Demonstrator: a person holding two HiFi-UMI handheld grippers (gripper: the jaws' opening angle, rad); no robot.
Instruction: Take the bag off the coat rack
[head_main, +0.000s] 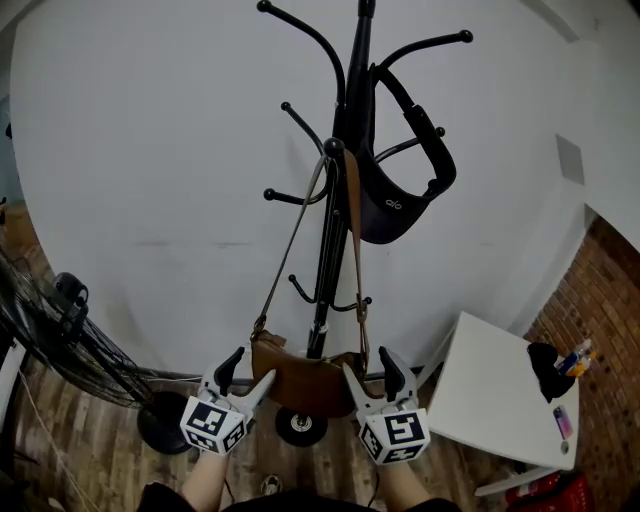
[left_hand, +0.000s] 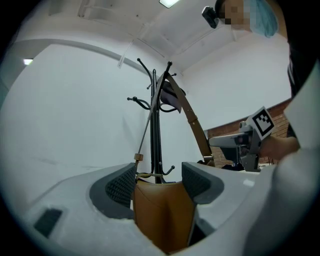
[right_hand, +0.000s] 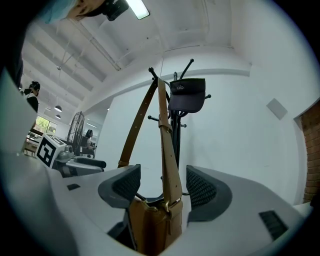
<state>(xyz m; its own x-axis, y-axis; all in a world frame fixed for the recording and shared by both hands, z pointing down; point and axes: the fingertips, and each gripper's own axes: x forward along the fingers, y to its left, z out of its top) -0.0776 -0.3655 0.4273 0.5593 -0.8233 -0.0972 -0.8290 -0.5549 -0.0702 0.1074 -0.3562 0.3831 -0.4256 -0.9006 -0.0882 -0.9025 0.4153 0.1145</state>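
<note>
A brown leather bag hangs low by its long strap from a hook of the black coat rack, which stands against the white wall. My left gripper is at the bag's left end. In the left gripper view both pads touch the bag's sides, so that gripper is shut on it. My right gripper is at the bag's right end. In the right gripper view the bag and its strap buckle sit between the jaws of the open gripper, with a small gap at the right pad.
A black cap hangs on an upper hook of the rack. A standing fan is on the left, its round base near my left hand. On the right a white table holds small items beside a brick wall.
</note>
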